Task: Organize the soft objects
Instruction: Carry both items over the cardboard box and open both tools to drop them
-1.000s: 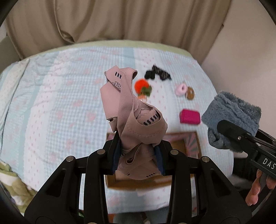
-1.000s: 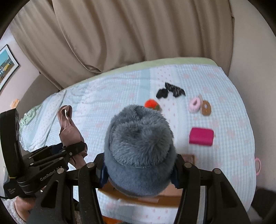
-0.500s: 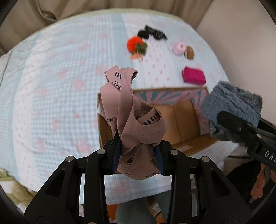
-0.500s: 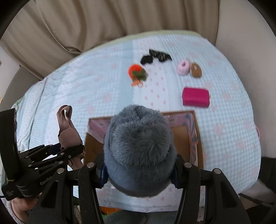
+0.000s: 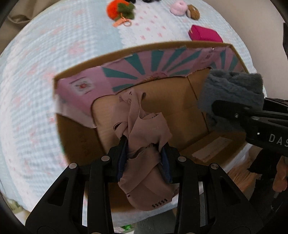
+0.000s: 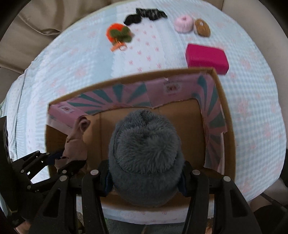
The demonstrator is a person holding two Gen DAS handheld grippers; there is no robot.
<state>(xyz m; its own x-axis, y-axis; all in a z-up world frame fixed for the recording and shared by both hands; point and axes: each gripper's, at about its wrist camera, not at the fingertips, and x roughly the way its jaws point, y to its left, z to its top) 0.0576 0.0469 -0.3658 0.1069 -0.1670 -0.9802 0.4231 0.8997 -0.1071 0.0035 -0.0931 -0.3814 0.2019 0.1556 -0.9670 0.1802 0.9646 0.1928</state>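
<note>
Pink fabric garment (image 5: 144, 126) hangs clamped in the left gripper (image 5: 144, 154) above the open cardboard box (image 5: 180, 111) (pink-and-teal flaps folded inward); the right gripper (image 6: 144, 177) clutches a grey fluffy sock (image 6: 145, 153) beside it.

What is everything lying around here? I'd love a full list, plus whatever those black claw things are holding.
Cardboard box: one, brown with pink and teal lining, open on the bed.
Bedspread: one, pale blue with pink flowers.
Pouch: one, magenta, beyond the box.
Pompom keychain: one, orange and green, far side.
Fuzzy rings: two, pink and brown, side by side.
Black fabric: dark, far edge.
Curtain: beige, behind.
Garment: one, dusty pink, over the box.
Fluffy item: one, grey-blue, over the box.
Left gripper: black, jaws clamping the garment.
Right gripper: black, clamping the fluffy item.
</note>
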